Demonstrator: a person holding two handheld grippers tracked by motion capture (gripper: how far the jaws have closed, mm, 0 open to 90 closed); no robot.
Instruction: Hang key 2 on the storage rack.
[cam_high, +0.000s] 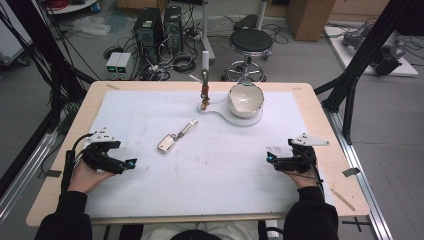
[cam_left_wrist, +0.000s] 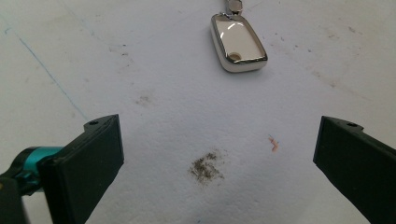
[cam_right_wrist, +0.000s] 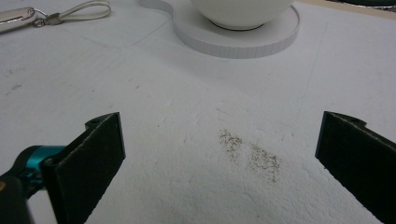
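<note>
Key fob (cam_high: 166, 143) lies center-left of frame on the white mat (cam_high: 150, 115), looking small, hard and glossy, likely slippery. Left gripper (cam_high: 131, 163) and right gripper (cam_high: 270, 159) both gape apart, empty; pinching its long sides seems safest.

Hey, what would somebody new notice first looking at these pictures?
Probably the shiny silver key fob with its cream strap, lying alone mid-table on the white foam mat. Next, the white bowl on a white round stand at the far edge. The left gripper and right gripper rest open, apart from both.
</note>
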